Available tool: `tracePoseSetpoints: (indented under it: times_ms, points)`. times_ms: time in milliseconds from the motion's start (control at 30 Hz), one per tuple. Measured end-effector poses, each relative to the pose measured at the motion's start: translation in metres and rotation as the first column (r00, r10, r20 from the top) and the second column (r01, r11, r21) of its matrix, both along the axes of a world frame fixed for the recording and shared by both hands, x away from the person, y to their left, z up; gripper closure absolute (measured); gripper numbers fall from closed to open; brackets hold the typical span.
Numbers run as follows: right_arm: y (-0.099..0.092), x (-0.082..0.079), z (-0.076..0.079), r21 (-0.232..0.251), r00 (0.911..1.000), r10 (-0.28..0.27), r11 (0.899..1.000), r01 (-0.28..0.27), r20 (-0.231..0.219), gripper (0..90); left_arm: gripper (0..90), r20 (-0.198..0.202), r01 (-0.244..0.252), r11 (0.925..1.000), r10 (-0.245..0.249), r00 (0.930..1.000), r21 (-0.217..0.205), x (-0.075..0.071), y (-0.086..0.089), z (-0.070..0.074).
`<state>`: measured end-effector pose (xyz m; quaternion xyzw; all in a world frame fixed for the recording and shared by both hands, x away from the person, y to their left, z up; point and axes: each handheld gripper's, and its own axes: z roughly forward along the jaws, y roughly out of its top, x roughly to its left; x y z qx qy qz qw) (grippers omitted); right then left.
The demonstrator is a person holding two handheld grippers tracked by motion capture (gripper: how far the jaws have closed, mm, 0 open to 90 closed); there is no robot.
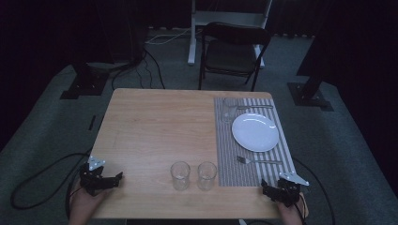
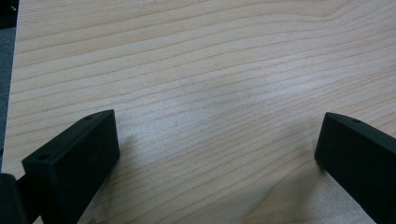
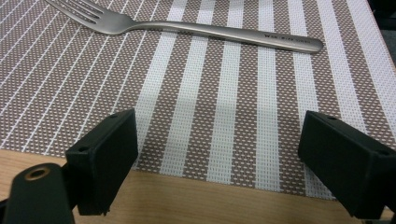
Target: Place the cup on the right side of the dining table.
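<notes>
On the bench point(image 1: 150, 126), the slippery, stiff fork point(image 3: 187, 28) lies ahead of your wide-open right hand-held gripper point(image 3: 219, 163); pinch its handle.

You have three glasses on the table point(image 1: 150, 126): two glasses point(image 1: 180, 175) point(image 1: 206, 175) stand side by side near you, and one glass point(image 1: 229, 109) stands at the far end of the one striped mat point(image 1: 225, 164). There is one white plate point(image 1: 255, 132), one fork point(image 1: 259, 161) and what looks like one more piece of cutlery point(image 1: 256, 107) past the plate. You hold two grippers, the left gripper point(image 1: 117, 177) and the right gripper point(image 1: 265, 186), and one chair point(image 1: 233, 54) stands behind the table.
</notes>
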<state>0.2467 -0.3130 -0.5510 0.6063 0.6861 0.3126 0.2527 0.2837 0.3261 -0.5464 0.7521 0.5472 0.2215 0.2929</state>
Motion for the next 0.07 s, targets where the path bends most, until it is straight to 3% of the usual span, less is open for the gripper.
tracePoseSetpoints:
  times_ms: [67]
  points:
    - [0.0003,-0.0001,0.0002,-0.002,1.0000,0.003,1.000,-0.003,-0.001,11.7,0.2,0.000,0.000,1.0000,0.000,1.0000,0.000,0.0000,0.0000,0.0000]
